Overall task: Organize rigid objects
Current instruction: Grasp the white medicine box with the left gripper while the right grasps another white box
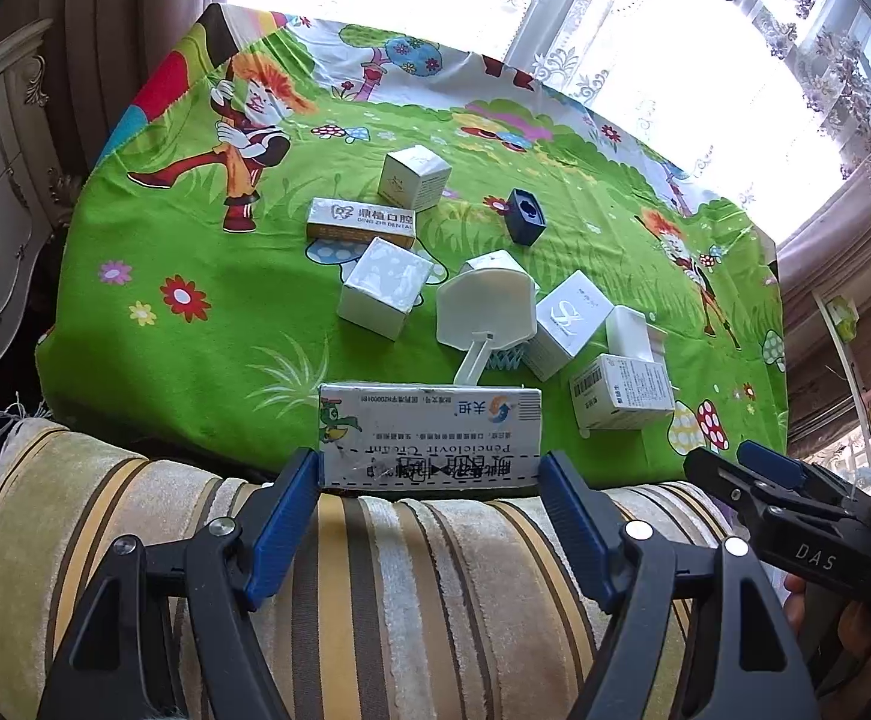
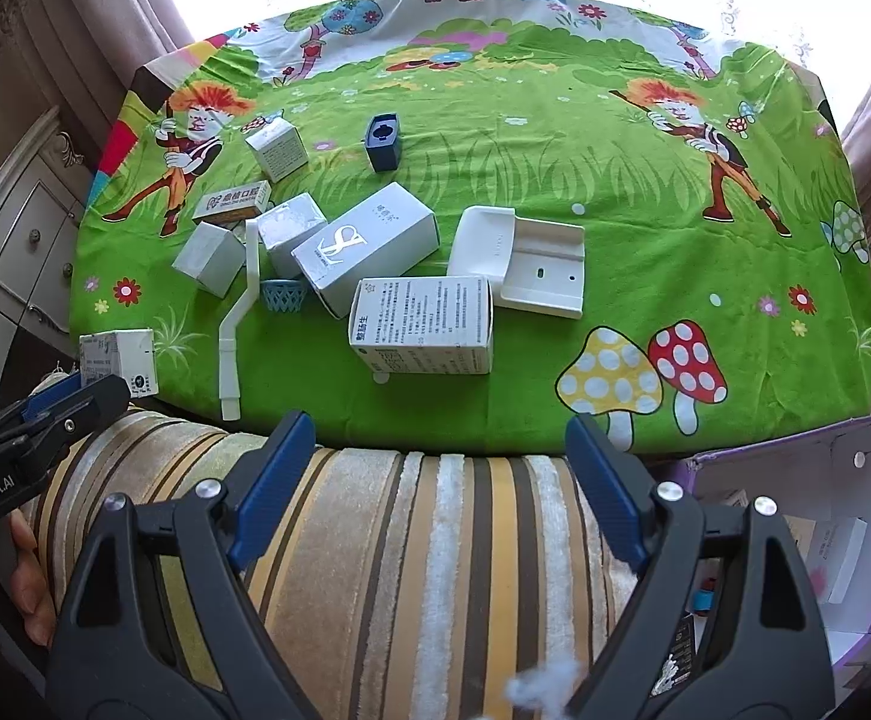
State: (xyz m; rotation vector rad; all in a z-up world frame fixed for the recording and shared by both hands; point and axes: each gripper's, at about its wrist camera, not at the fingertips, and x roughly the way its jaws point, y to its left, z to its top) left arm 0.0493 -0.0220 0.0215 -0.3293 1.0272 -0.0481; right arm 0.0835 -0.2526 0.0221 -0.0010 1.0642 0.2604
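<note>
One cream box sits at the near edge of the surface in the left wrist view, a light, stiff carton best taken across its short ends, and the left gripper has its jaws clamped on exactly those ends. Several more cartons, among them a printed white box, lie scattered in the right wrist view, and the right gripper hovers over a striped cushion, jaws wide apart and empty.

Both wrist views look steeply down, sharing the cartoon tablecloth.
</note>
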